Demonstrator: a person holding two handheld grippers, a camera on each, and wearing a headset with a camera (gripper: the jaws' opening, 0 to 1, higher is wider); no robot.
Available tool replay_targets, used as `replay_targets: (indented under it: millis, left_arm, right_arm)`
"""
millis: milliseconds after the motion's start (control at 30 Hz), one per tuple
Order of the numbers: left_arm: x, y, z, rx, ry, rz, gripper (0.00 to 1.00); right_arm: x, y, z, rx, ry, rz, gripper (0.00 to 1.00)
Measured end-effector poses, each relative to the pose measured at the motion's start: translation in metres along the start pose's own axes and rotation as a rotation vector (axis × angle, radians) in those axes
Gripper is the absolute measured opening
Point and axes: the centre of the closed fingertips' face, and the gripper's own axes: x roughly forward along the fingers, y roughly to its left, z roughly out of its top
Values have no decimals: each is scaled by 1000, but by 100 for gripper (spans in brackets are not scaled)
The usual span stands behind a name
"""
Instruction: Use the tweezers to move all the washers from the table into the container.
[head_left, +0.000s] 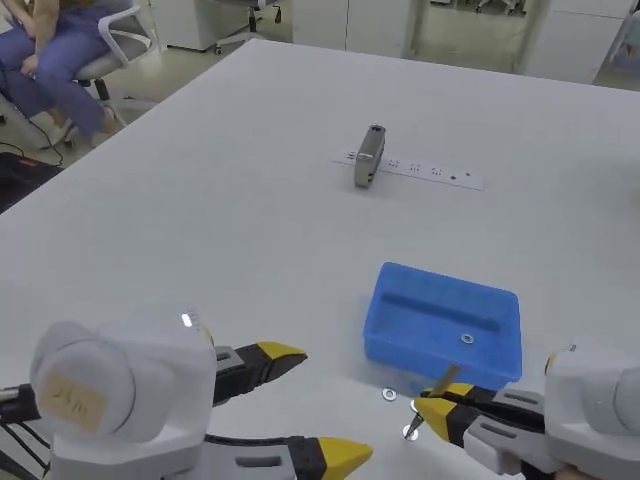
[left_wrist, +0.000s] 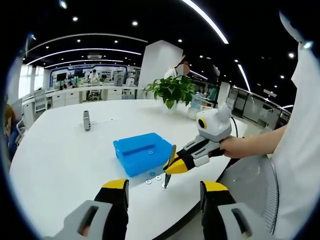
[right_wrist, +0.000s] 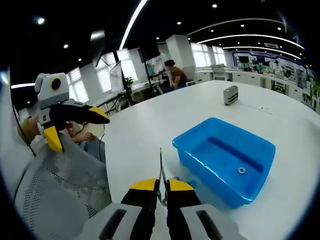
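A blue container (head_left: 445, 318) stands on the white table (head_left: 200, 230) with one washer (head_left: 467, 339) inside it. My right gripper (head_left: 432, 403) is shut on tweezers (head_left: 413, 425), which point down at the table just in front of the container. One loose washer (head_left: 389, 395) lies beside the tip, and I cannot tell whether another sits at the tip itself. The left gripper view has the container (left_wrist: 140, 152), loose washers (left_wrist: 151, 177), the tweezers (left_wrist: 165, 181) and the right gripper (left_wrist: 172, 167). My left gripper (head_left: 320, 405) is open and holds nothing, left of the container.
A white power strip (head_left: 415, 168) with a grey adapter (head_left: 369, 155) lies at the far middle of the table. A person sits on a chair (head_left: 110, 55) beyond the table's far left edge. A potted plant (left_wrist: 172, 90) stands past the table.
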Motion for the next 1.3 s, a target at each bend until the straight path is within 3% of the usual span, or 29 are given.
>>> replay_targets:
  millis: [167,300,433,633,833,1033,1167,1300]
  left_arm:
    - [2,-2,1,3,1,-8,57]
    - [5,-4,4,14,1,-25,56]
    - [10,-7,15,43,-10,-53,49]
    - [27,-11,31,118,-4,-118,39]
    - [48,-13,38,152,14,-200,30]
    - [55,-18,49,152,-10,-257,26]
    - [56,-19,52,163,-12,-255,26]
    - [50,-17,54,142,-31,-237,28]
  right_arm:
    - [1,7,-1,-57,23,12,3]
    - [2,13,-3,-182,60,23,3]
    - [5,20,-5,-286,90,38,3]
    - [4,19,-5,-306,88,42,2]
    - [1,20,-7,-313,65,39,1]
    - [-5,23,-6,-325,79,46,1]
    - [-15,16,6,-312,47,19,1]
    - [-30,-3,33,-257,-35,-38,1]
